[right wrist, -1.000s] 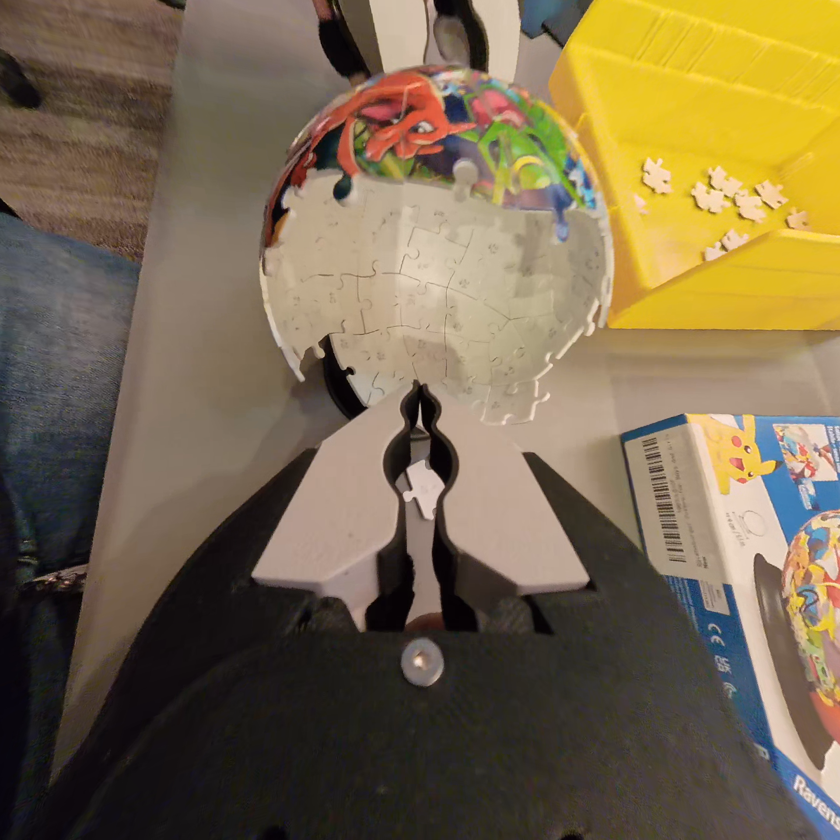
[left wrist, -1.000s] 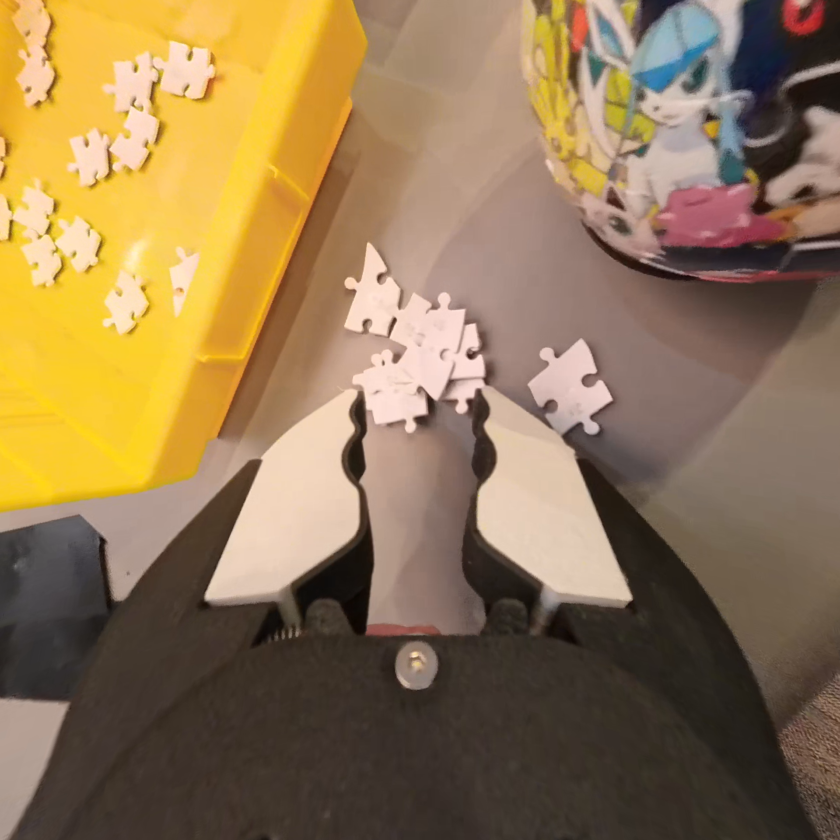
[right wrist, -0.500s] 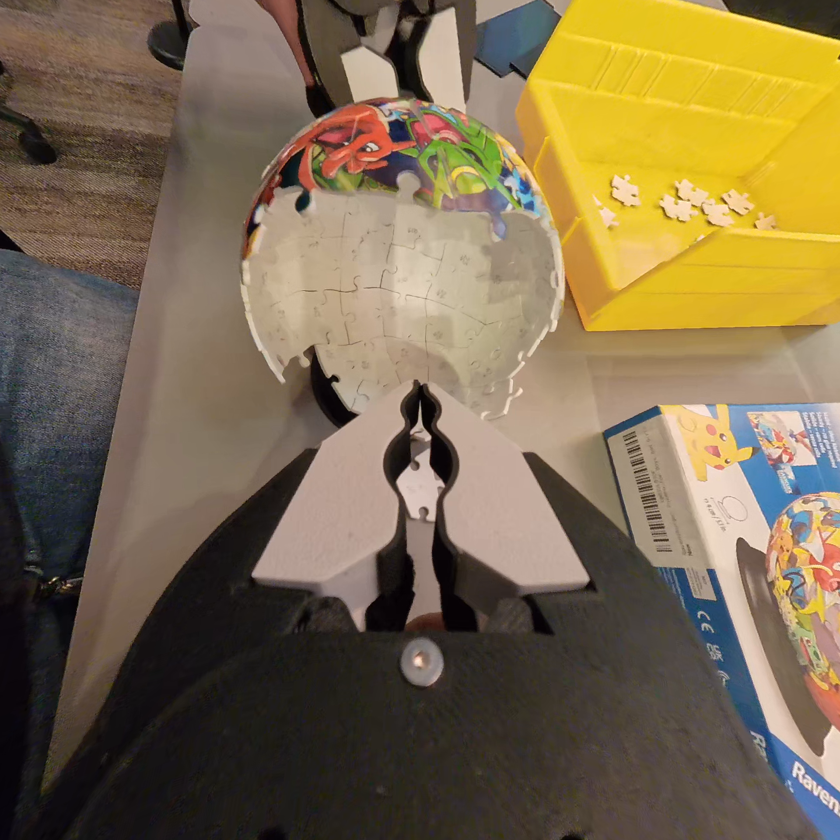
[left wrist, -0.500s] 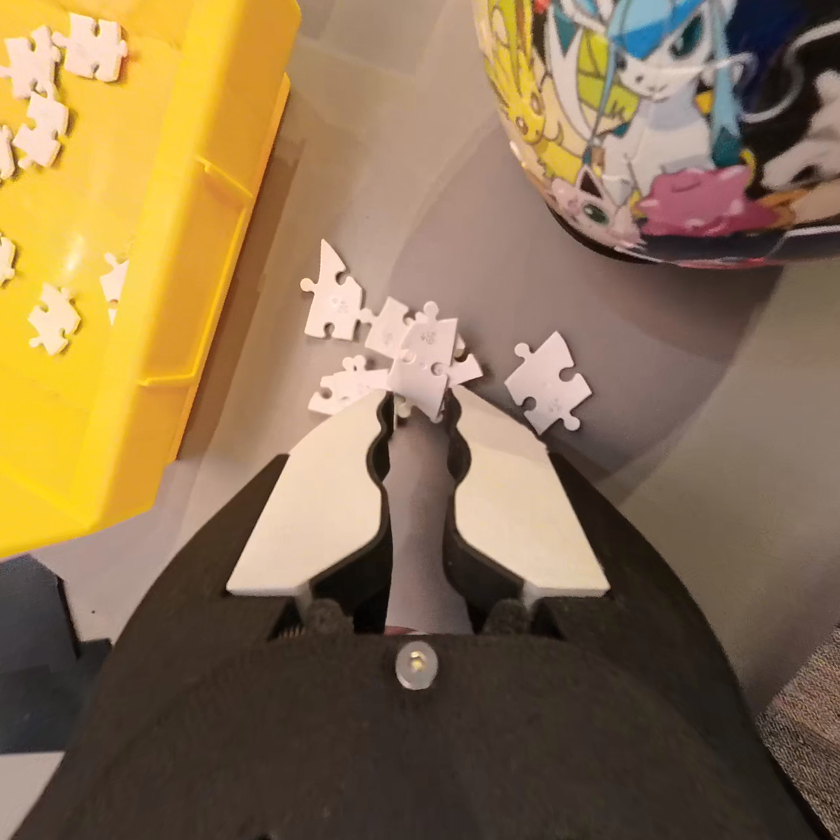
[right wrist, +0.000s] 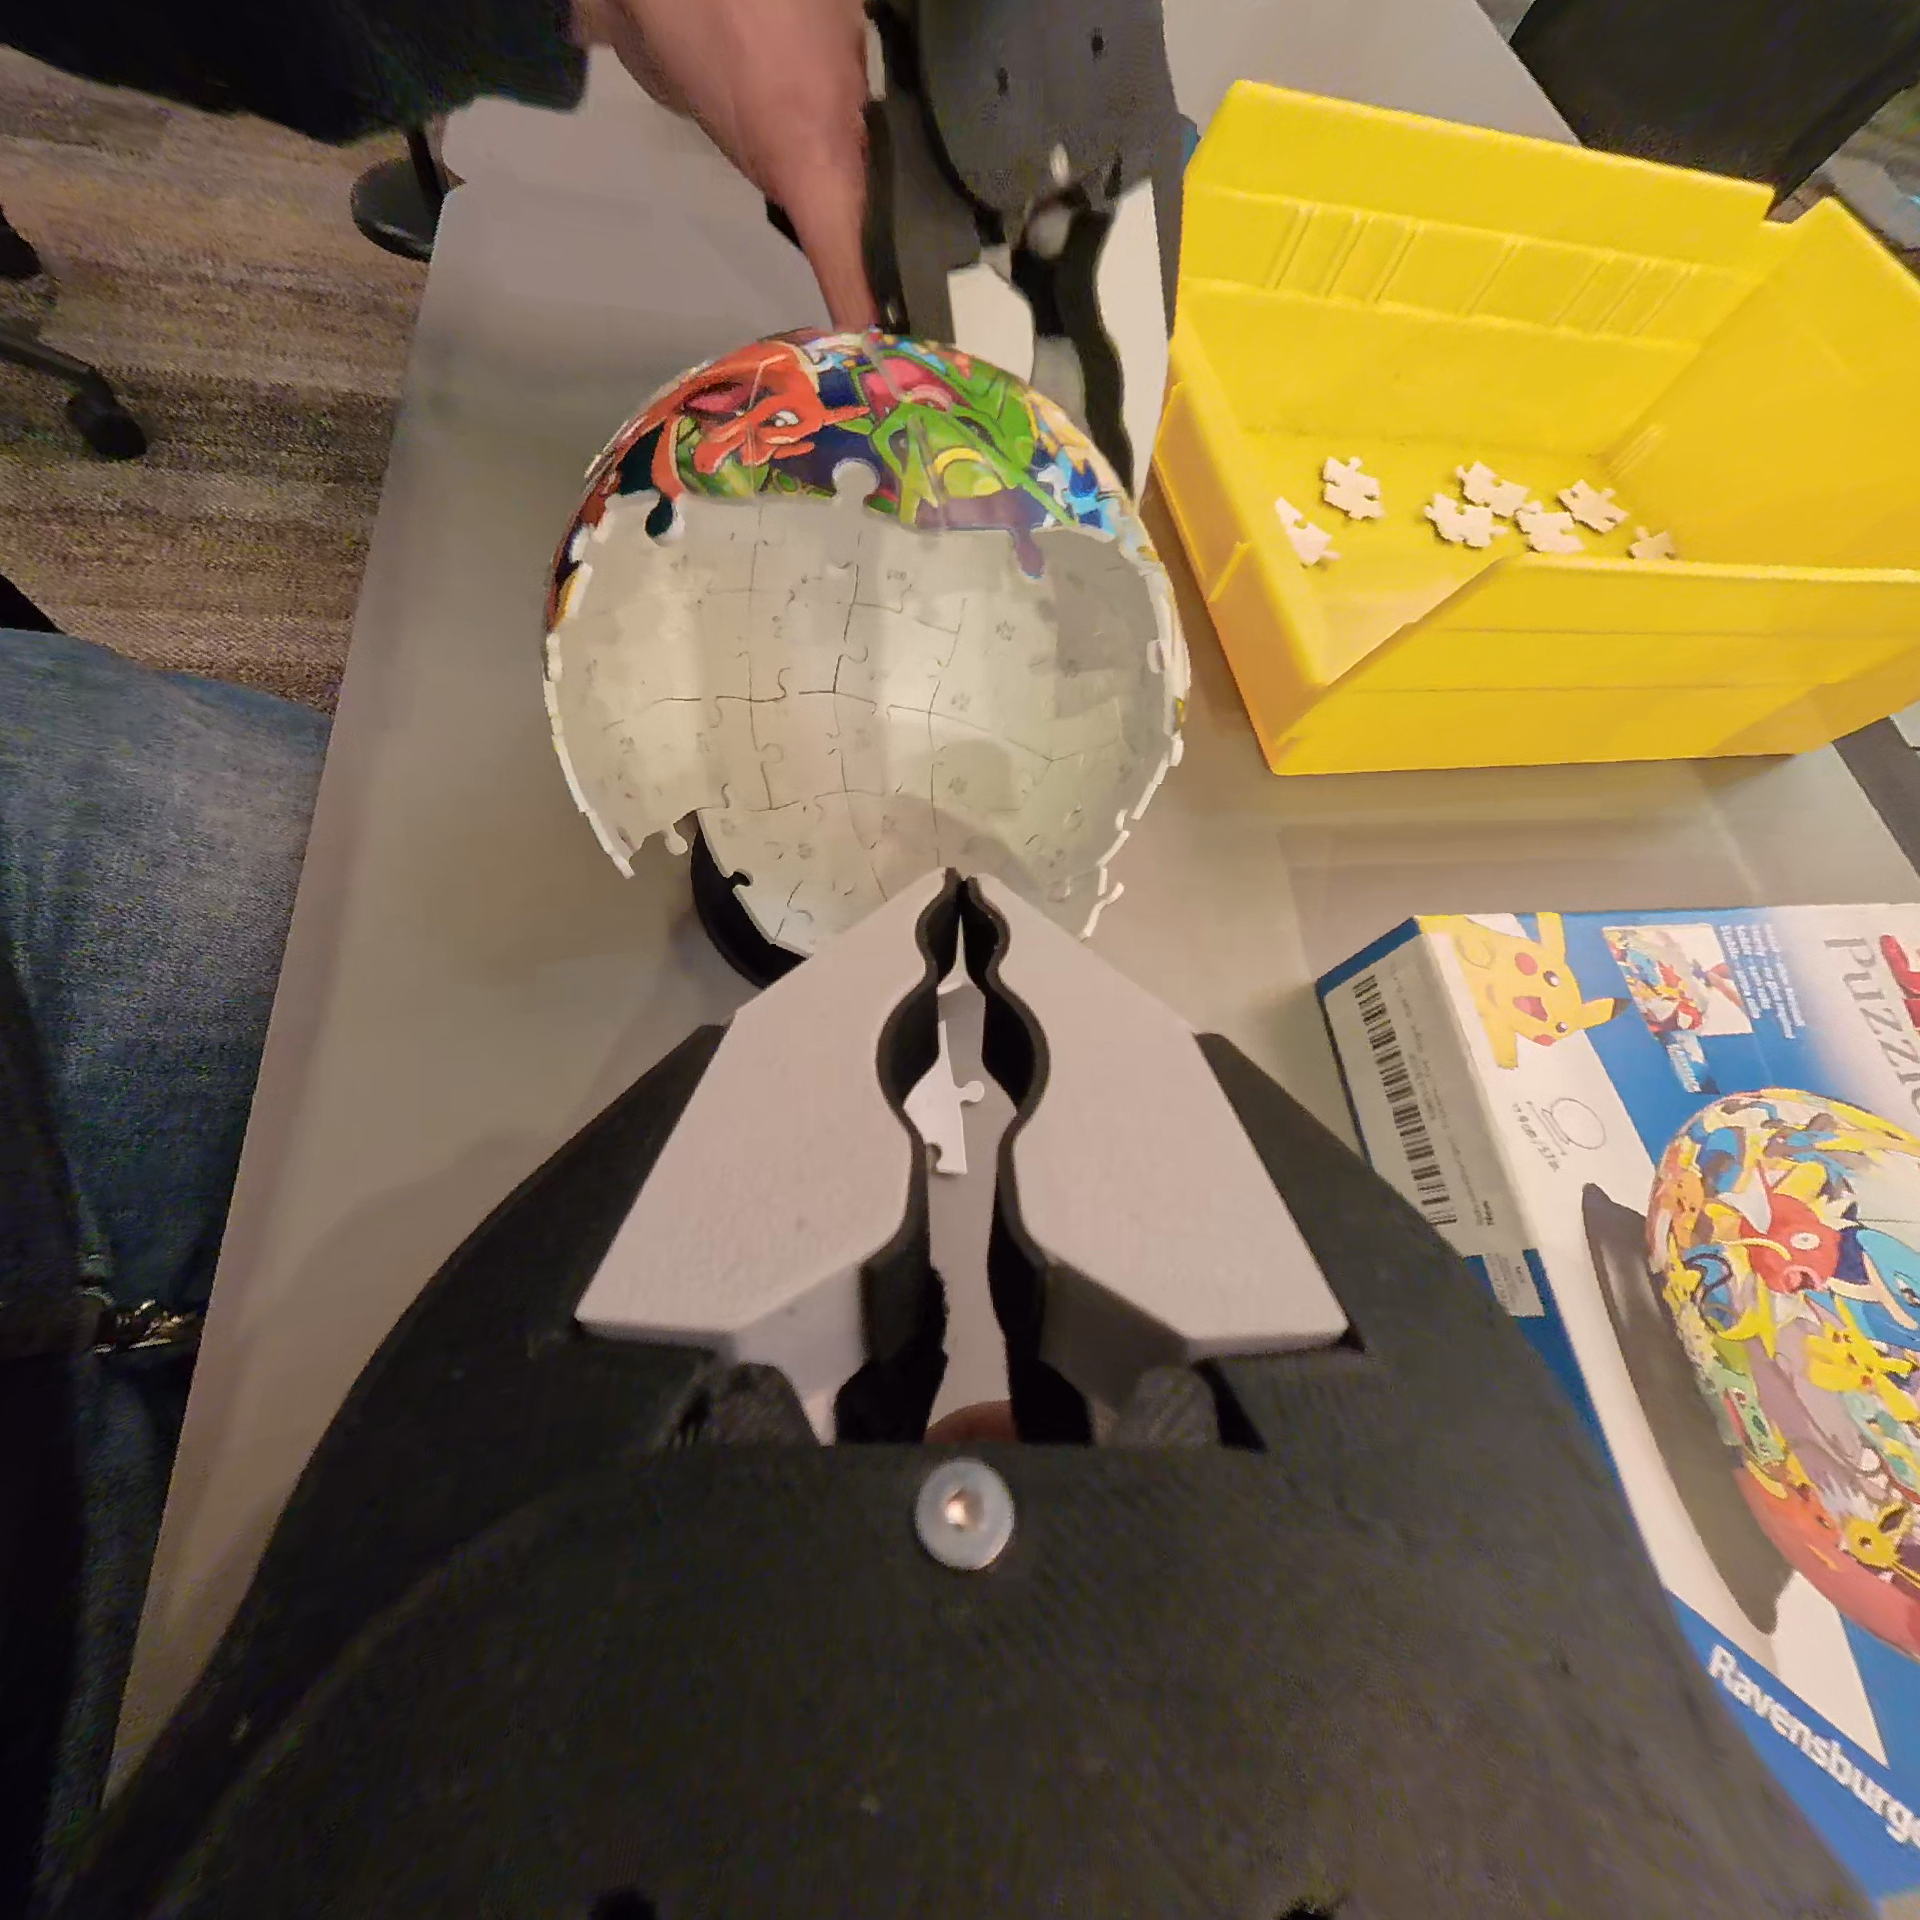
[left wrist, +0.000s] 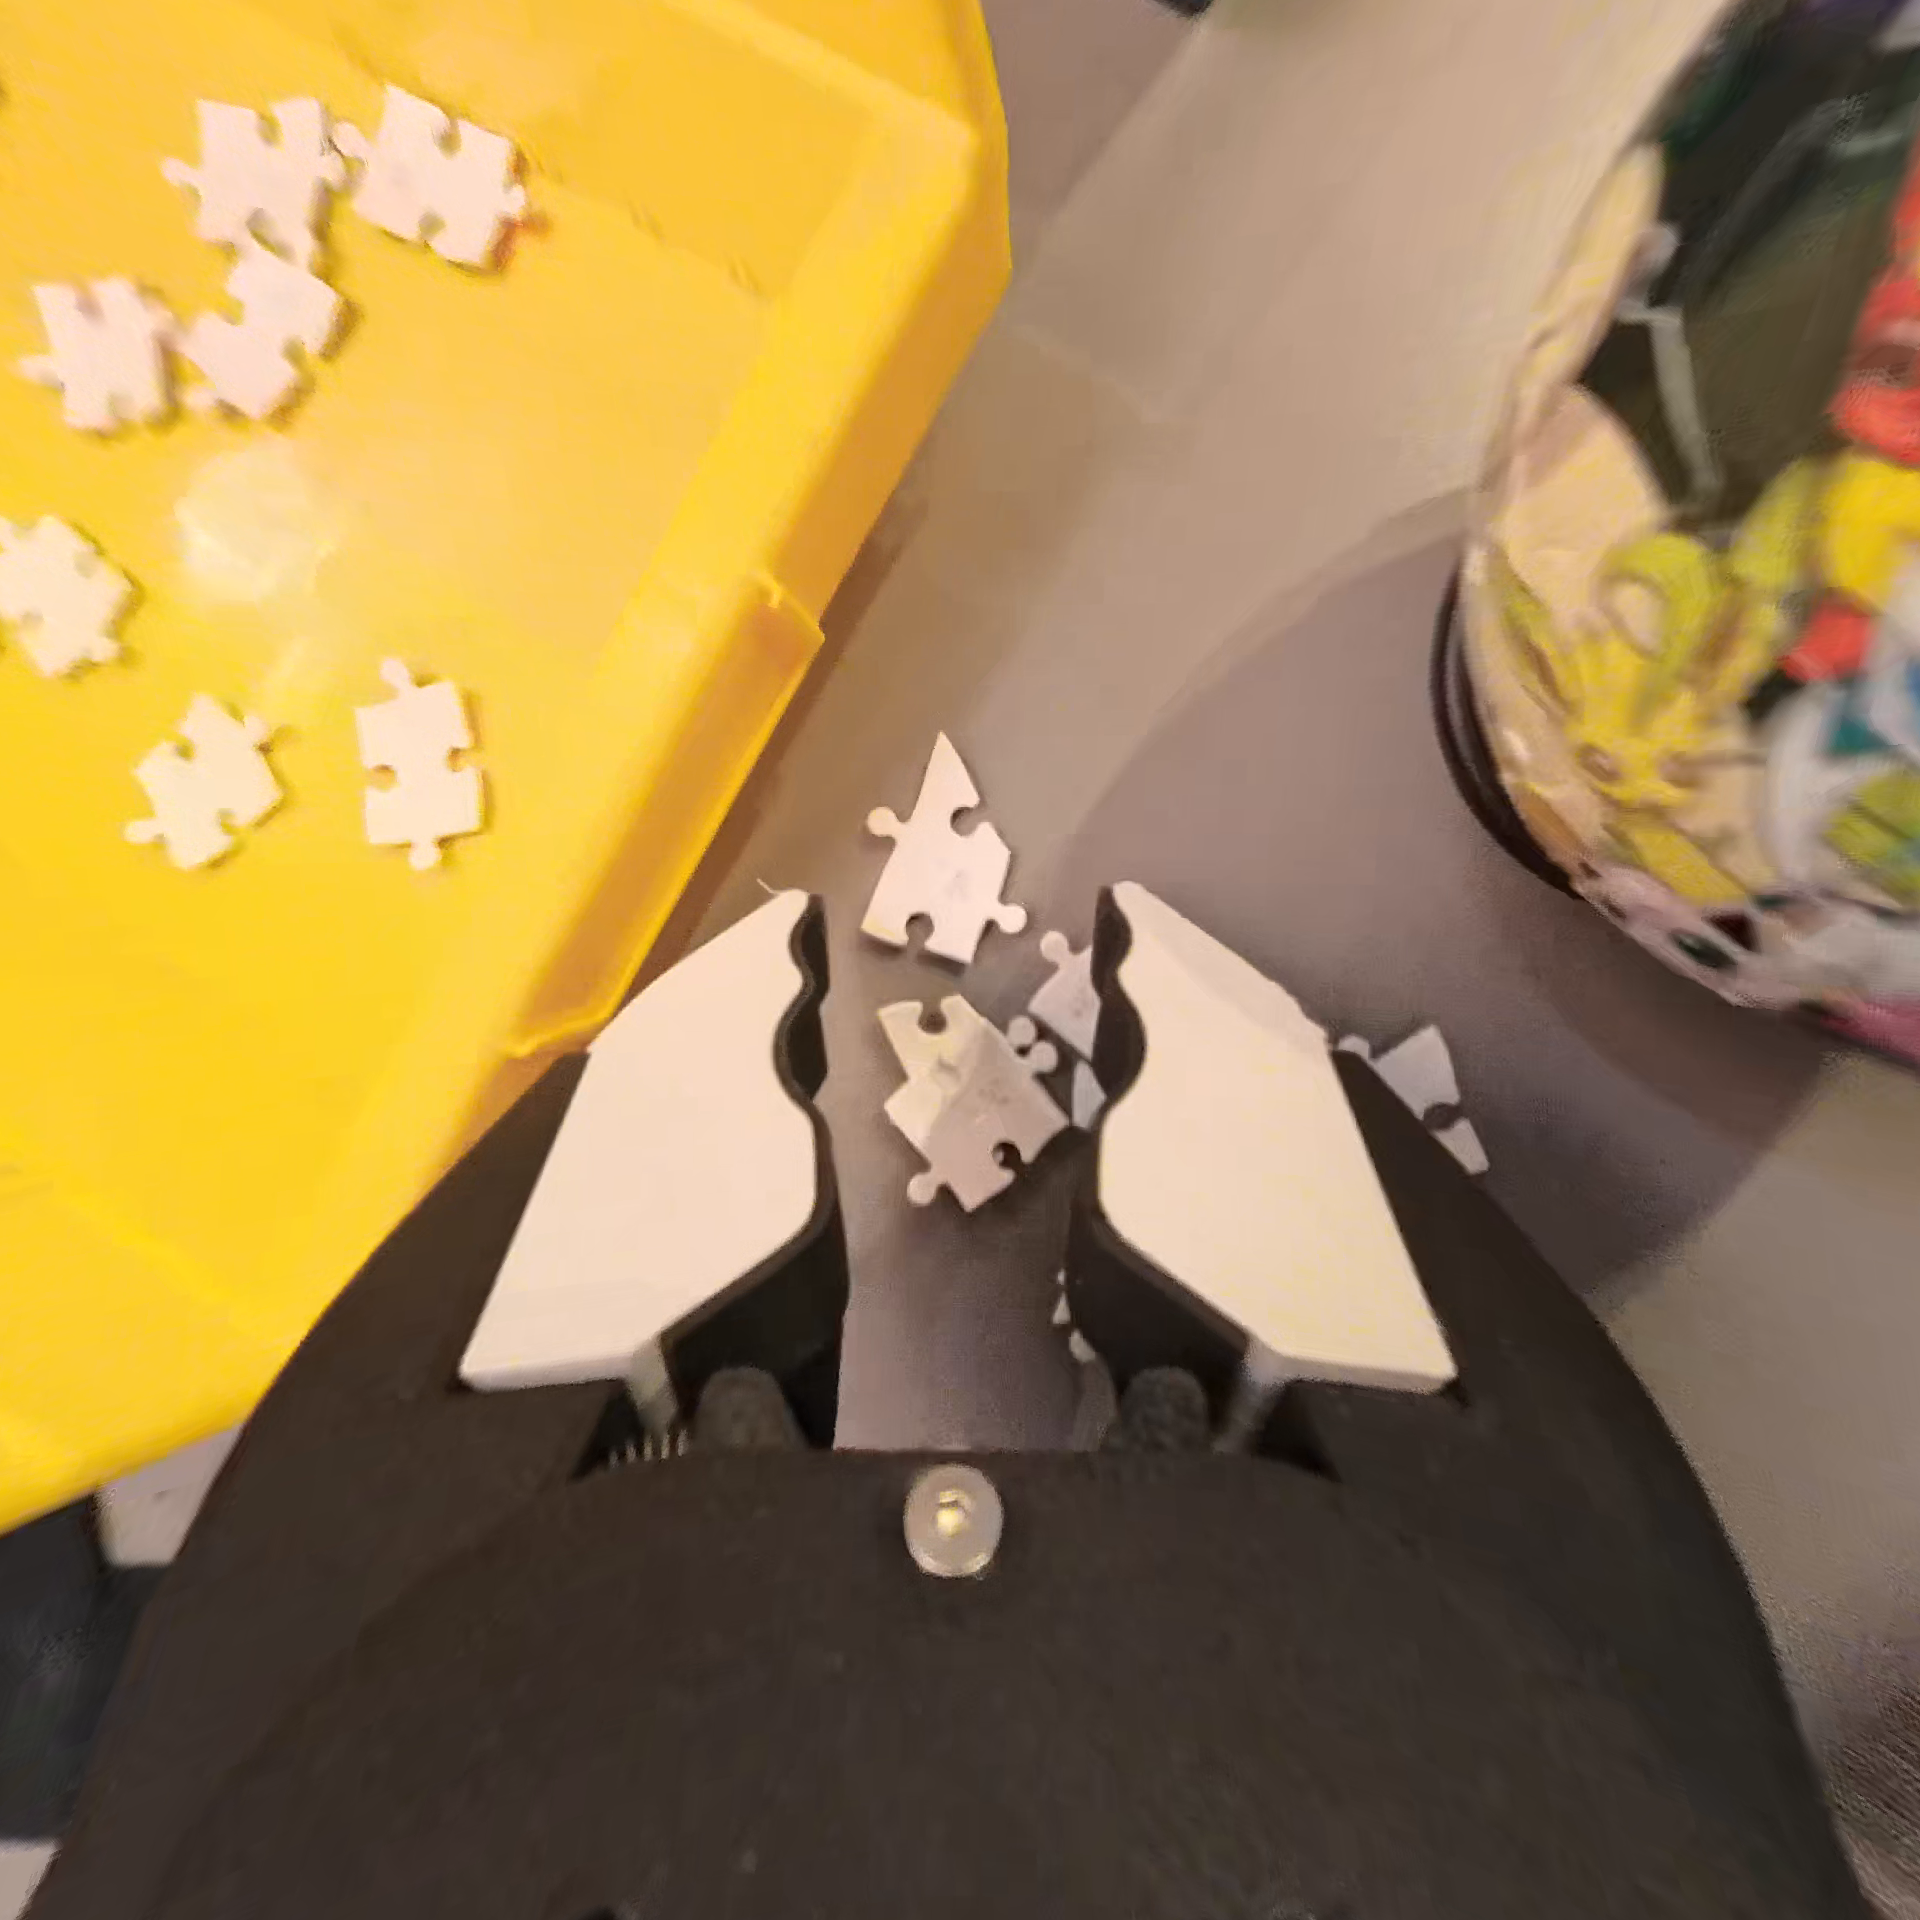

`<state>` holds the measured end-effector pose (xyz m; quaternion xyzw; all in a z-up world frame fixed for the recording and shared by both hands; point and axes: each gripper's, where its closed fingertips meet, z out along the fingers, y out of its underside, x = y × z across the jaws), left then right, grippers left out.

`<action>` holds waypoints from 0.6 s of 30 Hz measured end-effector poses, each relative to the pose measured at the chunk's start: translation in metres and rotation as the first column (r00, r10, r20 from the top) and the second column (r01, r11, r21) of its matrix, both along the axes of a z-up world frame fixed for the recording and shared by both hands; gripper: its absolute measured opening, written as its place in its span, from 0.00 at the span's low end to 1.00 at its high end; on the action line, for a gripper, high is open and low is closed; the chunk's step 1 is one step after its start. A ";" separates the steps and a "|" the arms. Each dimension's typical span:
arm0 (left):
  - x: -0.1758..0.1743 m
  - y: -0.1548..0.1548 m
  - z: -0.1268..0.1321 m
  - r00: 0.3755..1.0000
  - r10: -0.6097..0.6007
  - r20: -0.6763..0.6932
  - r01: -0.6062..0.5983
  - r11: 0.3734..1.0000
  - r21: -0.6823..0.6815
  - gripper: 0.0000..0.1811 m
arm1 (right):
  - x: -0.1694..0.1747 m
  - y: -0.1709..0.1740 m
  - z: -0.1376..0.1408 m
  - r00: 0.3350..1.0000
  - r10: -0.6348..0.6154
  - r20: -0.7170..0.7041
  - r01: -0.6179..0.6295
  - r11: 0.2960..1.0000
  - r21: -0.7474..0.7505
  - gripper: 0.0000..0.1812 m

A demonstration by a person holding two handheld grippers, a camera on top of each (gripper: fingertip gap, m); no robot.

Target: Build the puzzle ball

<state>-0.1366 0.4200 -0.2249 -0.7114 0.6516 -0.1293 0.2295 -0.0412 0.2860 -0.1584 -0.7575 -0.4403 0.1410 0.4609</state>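
Fingers: left gripper (left wrist: 961, 914) spread over loose pieces (left wrist: 971, 1112), gripping nothing | right gripper (right wrist: 958, 902) pinches one piece (right wrist: 943, 1117) near puzzle ball (right wrist: 862, 665) | step: fetching next piece | next: close on one only.

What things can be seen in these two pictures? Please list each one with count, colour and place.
puzzle ball: one, colourful outside, white inside, unfinished, on a black stand at table centre
yellow bin: one, beside the ball, white pieces lying inside
loose pieces: a small white cluster on the table between bin and ball
held piece: one, white, between the right claw's fingers
puzzle box: one, blue and white, on the table nearest the right claw
table: one, grey
left claw: open, over the loose pieces
right claw: shut on the held piece
hand: one, behind the ball
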 end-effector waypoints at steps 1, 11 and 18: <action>0.000 0.000 -0.008 0.999 0.013 -0.032 -0.015 0.999 -0.043 0.27 | 0.001 0.000 0.001 1.000 -0.003 -0.003 0.003 1.000 0.002 0.00; 0.007 0.000 -0.013 0.999 0.014 -0.048 -0.018 0.996 -0.089 0.13 | 0.018 0.005 0.008 0.998 -0.034 -0.060 0.034 0.999 -0.005 0.00; 0.011 -0.003 0.002 1.000 -0.021 0.008 0.021 1.000 0.002 0.13 | 0.031 0.011 0.015 0.993 -0.072 -0.096 0.071 0.997 -0.014 0.00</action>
